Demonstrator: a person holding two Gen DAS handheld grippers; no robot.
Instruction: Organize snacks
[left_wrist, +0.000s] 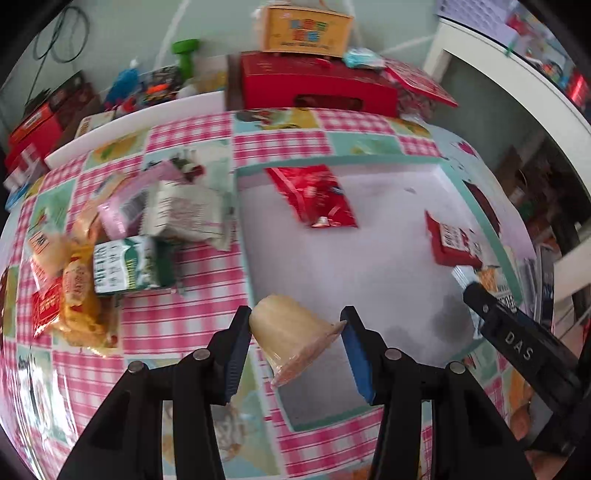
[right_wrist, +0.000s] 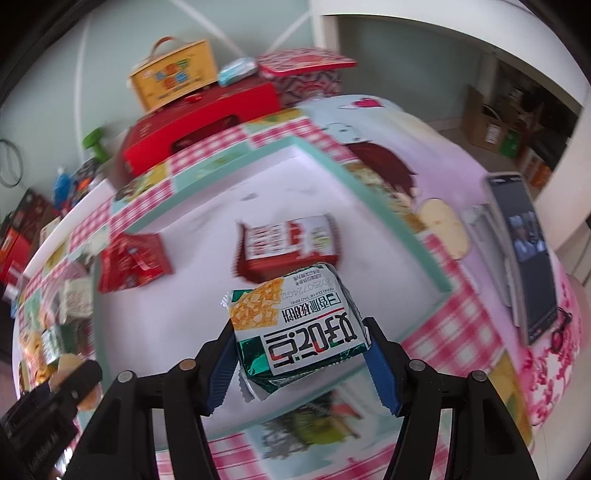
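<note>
Fingers (left_wrist: 242, 343) of the left gripper (left_wrist: 295, 334) clamp a pale wrapped snack (left_wrist: 291, 332) over the white tray (left_wrist: 369, 258); the right gripper (right_wrist: 299, 345) pinches a green-and-white cracker packet (right_wrist: 295, 325) above the same tray. Best lower each beside the red packets (right_wrist: 288, 243) on bare tray, then release gently, without overlap.

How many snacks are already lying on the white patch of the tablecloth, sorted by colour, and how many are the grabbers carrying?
Red, lying on the white patch: 2, a foil packet and a box-like pack
Pale yellow, in the left gripper: 1, a wrapped cake
White and green, in the right gripper: 1, a biscuit packet
Total: 4
</note>
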